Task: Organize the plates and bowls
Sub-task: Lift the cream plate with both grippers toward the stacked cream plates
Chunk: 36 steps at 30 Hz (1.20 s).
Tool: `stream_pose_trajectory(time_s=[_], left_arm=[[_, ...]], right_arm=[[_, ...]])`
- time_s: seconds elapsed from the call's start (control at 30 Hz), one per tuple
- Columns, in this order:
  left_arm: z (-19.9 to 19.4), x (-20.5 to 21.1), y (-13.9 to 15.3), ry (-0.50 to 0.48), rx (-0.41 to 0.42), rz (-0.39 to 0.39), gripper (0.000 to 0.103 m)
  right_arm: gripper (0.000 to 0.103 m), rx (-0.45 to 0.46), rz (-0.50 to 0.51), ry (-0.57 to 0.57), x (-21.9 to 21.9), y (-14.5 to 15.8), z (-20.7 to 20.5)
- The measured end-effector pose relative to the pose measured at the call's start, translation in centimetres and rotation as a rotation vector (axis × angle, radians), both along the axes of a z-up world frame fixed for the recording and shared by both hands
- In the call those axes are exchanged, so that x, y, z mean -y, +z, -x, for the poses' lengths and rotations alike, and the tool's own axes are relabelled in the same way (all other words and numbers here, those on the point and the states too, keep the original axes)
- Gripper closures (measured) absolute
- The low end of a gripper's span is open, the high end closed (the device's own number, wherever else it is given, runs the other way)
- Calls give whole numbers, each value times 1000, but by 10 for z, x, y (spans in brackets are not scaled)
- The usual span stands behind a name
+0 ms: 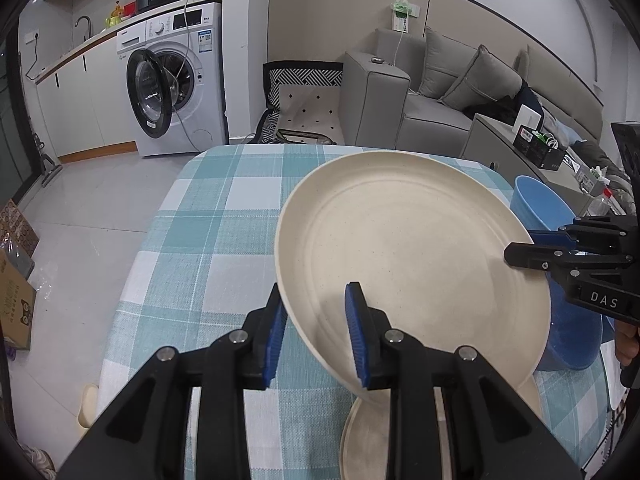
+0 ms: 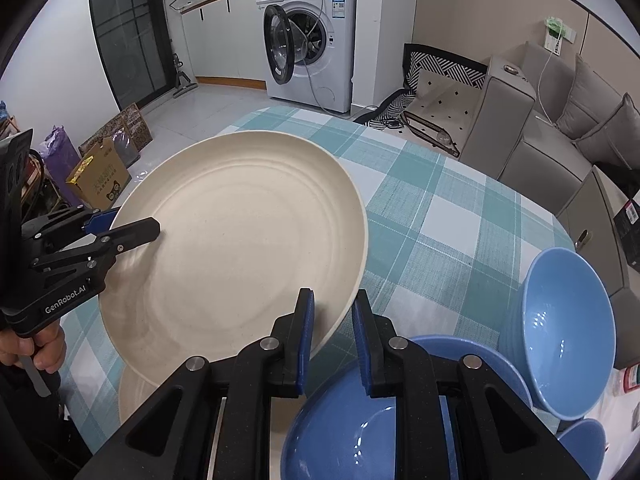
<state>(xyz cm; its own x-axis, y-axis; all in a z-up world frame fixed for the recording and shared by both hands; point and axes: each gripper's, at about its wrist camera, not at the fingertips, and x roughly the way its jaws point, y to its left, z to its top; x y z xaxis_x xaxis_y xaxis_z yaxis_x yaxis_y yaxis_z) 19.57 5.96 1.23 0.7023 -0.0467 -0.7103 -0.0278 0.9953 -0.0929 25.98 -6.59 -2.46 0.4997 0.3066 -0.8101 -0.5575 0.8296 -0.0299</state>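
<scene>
Both grippers pinch the same large cream plate (image 1: 404, 252) by opposite rims: the left gripper (image 1: 316, 336) clamps the near-left edge, the right gripper (image 2: 332, 340) the other side. I'd guess that is to keep the wide plate steady as it hangs tilted above the bench (image 1: 208, 216), over a smaller cream plate (image 1: 364, 436), blue bowls (image 2: 568, 332) beside the right gripper.
</scene>
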Motion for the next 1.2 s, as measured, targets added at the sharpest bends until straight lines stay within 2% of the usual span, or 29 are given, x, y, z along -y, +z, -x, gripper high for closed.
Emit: stream_pose_trajectory(time_s=[0.53, 1.2], left_arm=[[29, 12, 3, -33, 22, 6, 76], [63, 15, -4, -61, 27, 5, 76]], right_arm=[[84, 25, -20, -20, 17, 6, 45], [84, 44, -104, -54, 32, -1, 90]])
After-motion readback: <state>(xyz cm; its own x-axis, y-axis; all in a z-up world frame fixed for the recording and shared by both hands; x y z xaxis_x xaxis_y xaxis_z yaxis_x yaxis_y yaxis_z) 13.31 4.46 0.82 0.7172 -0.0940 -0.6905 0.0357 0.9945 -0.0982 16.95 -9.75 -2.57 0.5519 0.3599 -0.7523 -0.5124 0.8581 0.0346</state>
